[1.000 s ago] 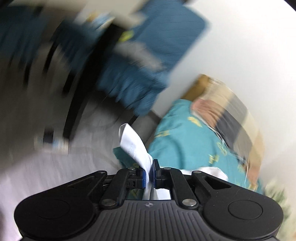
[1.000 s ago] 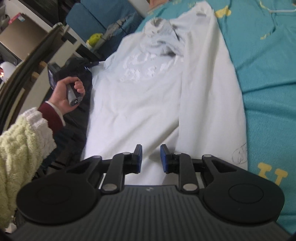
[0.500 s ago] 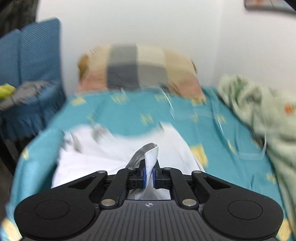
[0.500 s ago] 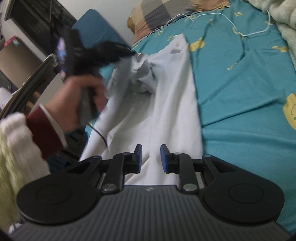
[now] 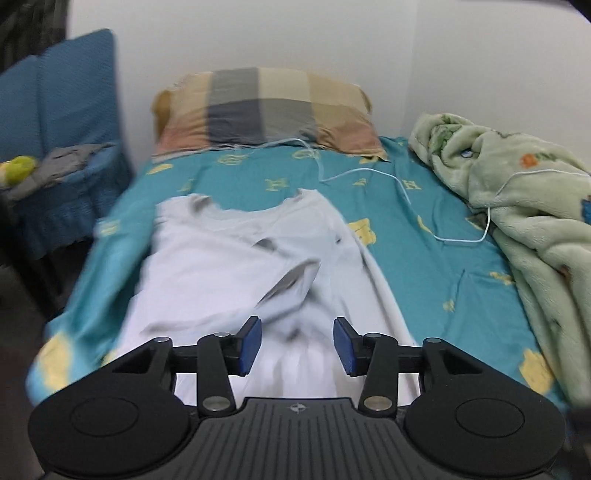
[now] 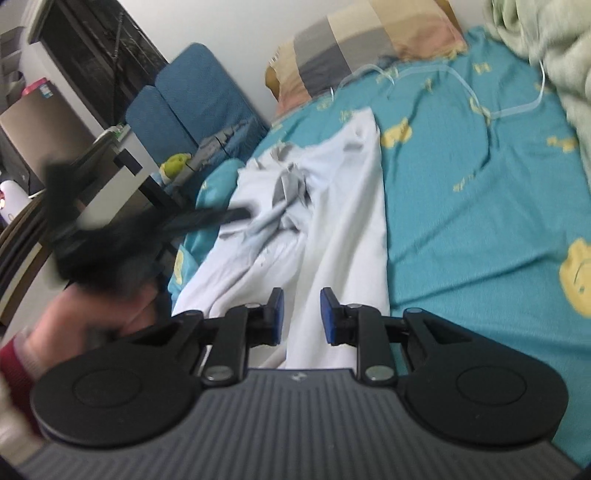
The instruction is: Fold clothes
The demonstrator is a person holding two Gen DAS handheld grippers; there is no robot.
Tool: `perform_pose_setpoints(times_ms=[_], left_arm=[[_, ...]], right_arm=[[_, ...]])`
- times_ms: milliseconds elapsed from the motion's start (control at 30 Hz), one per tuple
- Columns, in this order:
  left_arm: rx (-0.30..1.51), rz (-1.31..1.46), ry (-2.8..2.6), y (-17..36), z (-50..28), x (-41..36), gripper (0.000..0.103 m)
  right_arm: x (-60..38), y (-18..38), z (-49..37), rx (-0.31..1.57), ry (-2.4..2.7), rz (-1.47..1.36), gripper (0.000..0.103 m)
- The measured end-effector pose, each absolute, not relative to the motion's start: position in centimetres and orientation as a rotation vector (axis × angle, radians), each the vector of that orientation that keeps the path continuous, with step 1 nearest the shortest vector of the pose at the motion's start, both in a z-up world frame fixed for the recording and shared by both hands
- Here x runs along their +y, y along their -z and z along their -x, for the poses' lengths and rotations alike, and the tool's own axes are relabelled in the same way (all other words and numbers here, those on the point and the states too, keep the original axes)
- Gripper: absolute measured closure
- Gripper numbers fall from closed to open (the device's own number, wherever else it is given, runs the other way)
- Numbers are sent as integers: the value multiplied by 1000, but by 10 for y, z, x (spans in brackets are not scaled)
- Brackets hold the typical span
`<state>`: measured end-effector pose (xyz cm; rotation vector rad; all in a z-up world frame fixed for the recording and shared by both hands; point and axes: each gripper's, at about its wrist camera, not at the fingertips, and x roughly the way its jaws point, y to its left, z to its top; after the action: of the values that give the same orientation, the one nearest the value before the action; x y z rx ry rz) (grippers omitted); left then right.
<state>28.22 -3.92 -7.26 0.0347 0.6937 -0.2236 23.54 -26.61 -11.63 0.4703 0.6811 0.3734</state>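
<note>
A bed with a teal sheet scattered with yellow motifs fills the room's middle. At twelve o'clock a checked pillow leans against the plain white wall. At ten o'clock stands a blue upholstered chair; at three o'clock lies a pale green blanket. In the right wrist view, at ten o'clock, what may be a dark cabinet is blurred.

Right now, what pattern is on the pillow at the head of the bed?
The pillow has large checks in tan, grey, cream and pink; clearest in the left wrist view.
</note>
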Motion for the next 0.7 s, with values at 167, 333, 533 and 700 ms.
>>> perform_pose_setpoints(times_ms=[167, 333, 533, 700], left_arm=[[675, 45, 154, 35, -206, -10, 44], [631, 88, 163, 14, -191, 12, 44], [630, 121, 150, 24, -193, 51, 44], [683, 157, 101, 48, -200, 84, 44]], right_arm=[[-260, 95, -224, 617, -440, -457, 77], [-233, 66, -241, 603, -551, -414, 76], [-160, 39, -344, 650, -602, -358, 42], [-83, 61, -451, 759, -588, -288, 36]])
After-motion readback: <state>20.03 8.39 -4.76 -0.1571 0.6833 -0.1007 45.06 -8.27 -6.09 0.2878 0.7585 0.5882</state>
